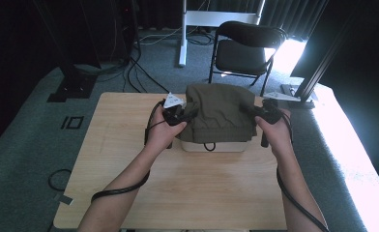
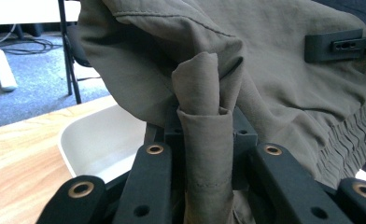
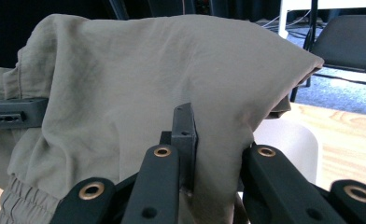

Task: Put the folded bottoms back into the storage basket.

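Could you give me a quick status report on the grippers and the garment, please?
Left gripper and right gripper shut on olive garment. Garment held over white bin. Nothing in the way.

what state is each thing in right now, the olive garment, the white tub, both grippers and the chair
olive green fabric garment: bunched, held up at both sides, draped over the tub
white plastic tub: upright on the table, mostly covered by the garment
left gripper: shut on a rolled fold of the garment
right gripper: shut on the garment's other side
black folding chair: unfolded, standing on the floor beyond the table
light wooden table: bears the tub
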### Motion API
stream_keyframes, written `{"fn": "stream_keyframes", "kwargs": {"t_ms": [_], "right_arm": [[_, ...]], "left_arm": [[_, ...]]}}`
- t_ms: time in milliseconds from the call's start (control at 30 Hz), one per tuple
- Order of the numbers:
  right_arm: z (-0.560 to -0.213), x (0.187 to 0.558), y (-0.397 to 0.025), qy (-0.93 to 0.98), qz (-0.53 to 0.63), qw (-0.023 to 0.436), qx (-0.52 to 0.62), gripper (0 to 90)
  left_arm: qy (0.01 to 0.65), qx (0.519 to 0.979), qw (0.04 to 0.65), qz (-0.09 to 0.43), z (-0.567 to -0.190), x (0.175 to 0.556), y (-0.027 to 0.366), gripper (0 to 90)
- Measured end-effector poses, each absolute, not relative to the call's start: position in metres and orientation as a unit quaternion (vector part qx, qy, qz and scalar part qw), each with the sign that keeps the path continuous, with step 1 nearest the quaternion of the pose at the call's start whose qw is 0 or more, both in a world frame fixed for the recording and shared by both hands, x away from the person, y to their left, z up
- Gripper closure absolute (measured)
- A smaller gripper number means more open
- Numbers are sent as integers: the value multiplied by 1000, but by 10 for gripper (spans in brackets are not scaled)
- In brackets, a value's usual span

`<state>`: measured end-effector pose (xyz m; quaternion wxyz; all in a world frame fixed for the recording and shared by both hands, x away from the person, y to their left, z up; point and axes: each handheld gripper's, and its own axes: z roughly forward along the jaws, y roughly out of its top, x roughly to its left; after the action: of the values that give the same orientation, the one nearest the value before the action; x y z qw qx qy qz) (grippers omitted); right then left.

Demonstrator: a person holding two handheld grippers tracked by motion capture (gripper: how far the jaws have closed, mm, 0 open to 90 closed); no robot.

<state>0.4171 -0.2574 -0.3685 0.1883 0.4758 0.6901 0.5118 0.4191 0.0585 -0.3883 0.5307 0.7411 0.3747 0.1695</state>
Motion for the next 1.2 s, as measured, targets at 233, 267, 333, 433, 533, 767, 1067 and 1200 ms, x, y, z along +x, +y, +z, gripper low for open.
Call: {"fn": "stream_keyframes", "kwargs": {"t_ms": [233, 267, 333, 433, 533, 767, 1067, 1200], "right_arm": [[-369, 438, -259, 689, 497, 192, 491, 797], [-369, 438, -259, 689, 497, 192, 491, 797], [-373, 448, -261, 686, 493, 192, 501, 797], [-379, 457, -263, 682, 491, 188, 509, 797], [-386, 465, -262, 683, 483, 186, 516, 797], [-410, 480, -263, 684, 474, 180, 524, 797], [-431, 493, -261, 689, 455, 172, 536, 797], [-442, 495, -261, 688, 454, 161, 544, 797]], "left_arm": [[385, 743, 522, 167, -392, 436, 50, 777], [385, 743, 522, 167, -392, 436, 50, 777], [391, 739, 524, 163, -396, 444, 46, 777], [397, 739, 522, 156, -402, 451, 44, 780], [406, 739, 516, 149, -410, 459, 43, 780], [423, 740, 505, 132, -427, 472, 41, 780], [436, 750, 480, 131, -446, 484, 37, 779], [441, 754, 470, 126, -454, 487, 37, 778]]}}
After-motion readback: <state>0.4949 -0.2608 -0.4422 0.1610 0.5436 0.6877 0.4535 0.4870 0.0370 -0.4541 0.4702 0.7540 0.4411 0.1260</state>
